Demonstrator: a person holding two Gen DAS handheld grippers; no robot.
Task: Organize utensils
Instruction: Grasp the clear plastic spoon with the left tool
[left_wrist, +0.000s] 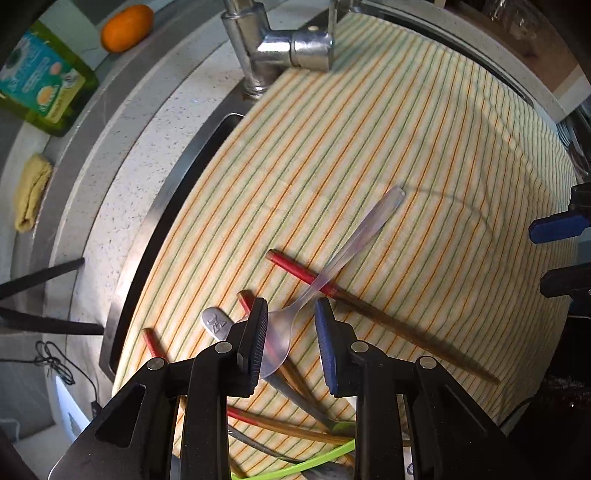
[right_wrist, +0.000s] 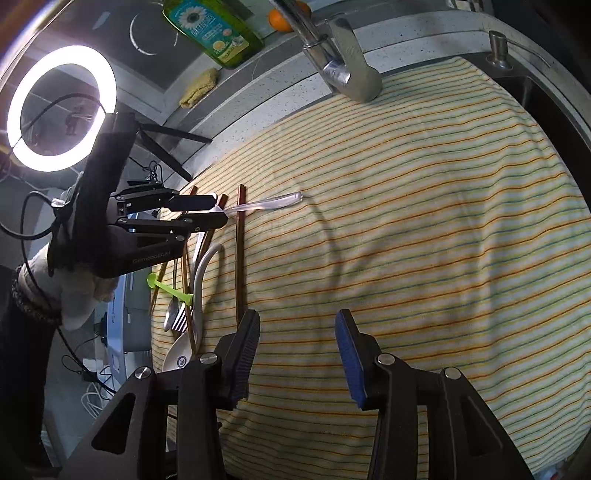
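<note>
Left gripper (left_wrist: 291, 332) pointing down over striped cloth (left_wrist: 406, 147), jaws apart around bowl of clear plastic spoon (left_wrist: 332, 266) (bowl close against the black left pad (left_wrist: 255, 339), apart from the blue pad; no clamp visible); spoon handle reaching up-right, crossing red-ended chopstick (left_wrist: 369, 306); further chopsticks (left_wrist: 295, 424), a metal handle (left_wrist: 216, 321) and a green plastic utensil (left_wrist: 295, 467) clustered below and left. Right gripper (right_wrist: 297, 347) over bare cloth, jaws apart, nothing between. From right wrist view: utensil pile (right_wrist: 184, 317) at cloth's left edge, white ladle (right_wrist: 177, 358) included; faucet (right_wrist: 343, 70), detergent bottle (right_wrist: 214, 33), orange (right_wrist: 279, 20), ring light (right_wrist: 61, 107) beyond.
</note>
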